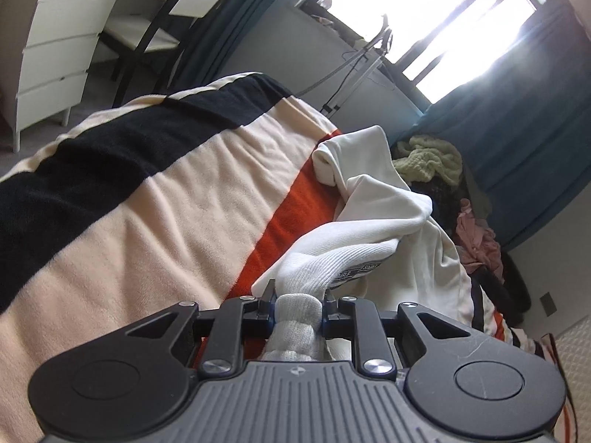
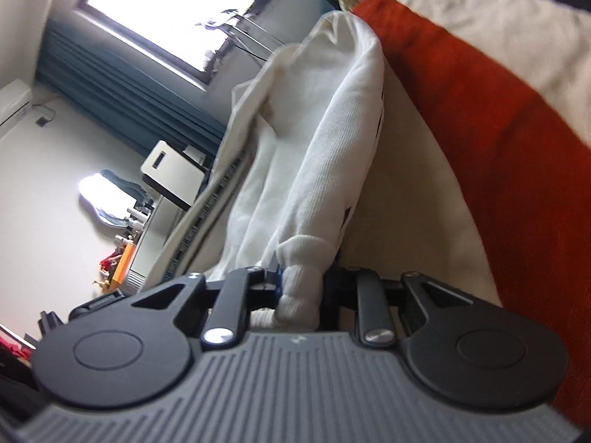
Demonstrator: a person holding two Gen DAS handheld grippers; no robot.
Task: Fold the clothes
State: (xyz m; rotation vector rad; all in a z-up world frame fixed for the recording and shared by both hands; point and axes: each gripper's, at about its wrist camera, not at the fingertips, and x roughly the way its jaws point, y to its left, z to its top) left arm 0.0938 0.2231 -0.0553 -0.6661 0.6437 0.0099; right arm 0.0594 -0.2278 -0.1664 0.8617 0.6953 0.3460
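In the left wrist view, a white chest of drawers (image 1: 55, 70) stands at the far left with a dark-framed chair (image 1: 147, 33) beside it, and a blanket (image 1: 147, 199) striped in black, cream and orange covers the bed across the middle. On the orange stripe lies a white garment (image 1: 373, 199), bunched and partly lifted, its ribbed edge drawn down into the left tool (image 1: 298, 304), whose two fingers are clamped on a wad of the white knit. Right of the garment, a pile of other clothes (image 1: 432, 162), pale green and pink among them, sits against teal curtains (image 1: 524, 140) under a bright window (image 1: 424, 18). In the right wrist view, the window (image 2: 173, 11) and curtains (image 2: 122, 81) are at the left, then the same white garment (image 2: 325, 140) stretching away from the camera, its near end rolled and pinched tight in the right tool (image 2: 300, 288). The blanket's orange band (image 2: 498, 140) fills the right side.
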